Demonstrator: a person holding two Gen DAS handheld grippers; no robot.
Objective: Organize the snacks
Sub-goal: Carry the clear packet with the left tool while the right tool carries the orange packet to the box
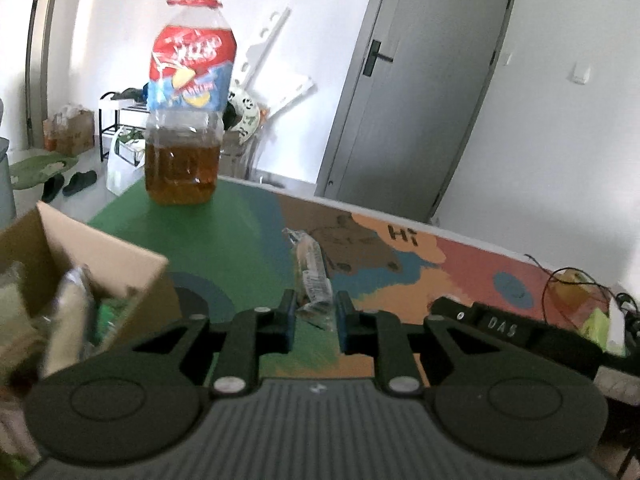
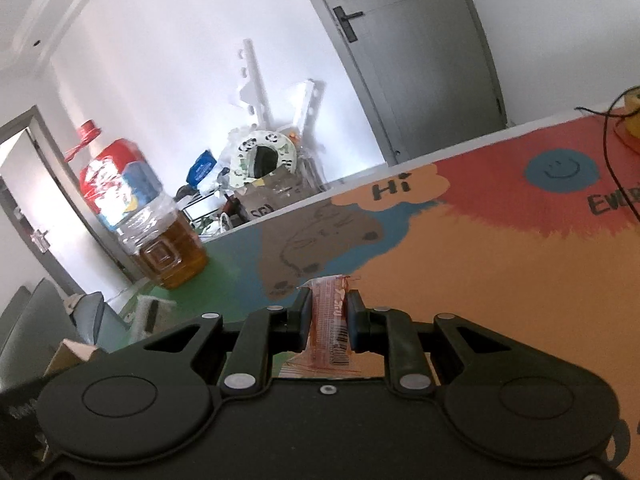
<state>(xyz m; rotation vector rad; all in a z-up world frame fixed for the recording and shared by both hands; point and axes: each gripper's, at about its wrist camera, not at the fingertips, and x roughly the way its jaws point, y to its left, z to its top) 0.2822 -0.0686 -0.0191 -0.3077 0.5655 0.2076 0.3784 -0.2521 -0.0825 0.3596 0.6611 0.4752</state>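
L gripper [image 1: 316, 322]: my fingers apart, straddling near end of clear snack packet [image 1: 311, 276], frame center, on mat; contact unclear.
R gripper [image 2: 329, 322]: clamped on orange snack sachet [image 2: 330, 328], lower center.
Cardboard box [image 1: 96, 264]: lower left, w/ snacks.
Oil jug [image 1: 185, 120]: upper left.

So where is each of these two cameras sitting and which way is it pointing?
Left wrist: on the left gripper, looking along its fingers across the table at a clear packet, with a box to one side.
Right wrist: on the right gripper, tilted, looking over the table; its fingers clamp an orange packet.
Shared: oil bottle, grey door, "Hi" print.
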